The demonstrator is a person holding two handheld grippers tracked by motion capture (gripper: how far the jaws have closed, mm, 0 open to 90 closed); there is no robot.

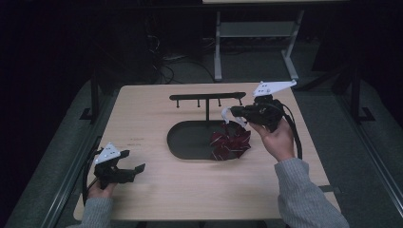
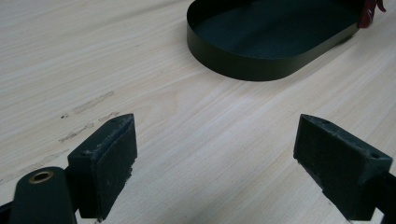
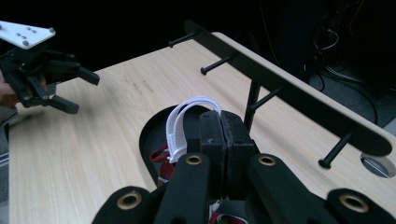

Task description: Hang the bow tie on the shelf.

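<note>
High view: dim and grainy; the pale table (image 1: 157, 190) is the one evenly lit surface, while the room beyond it sinks to near black toward the upper left and right of the frame. Shadows under the stand are soft and faint. Left gripper view: brightest picture, diffuse light, wood grain sharp across the middle, no glare; the pads (image 2: 112, 158) at the bottom corners are slightly soft. Right gripper view: the near jaws at bottom centre are soft, the upper background black, and straight edges bow toward the right margin.
</note>
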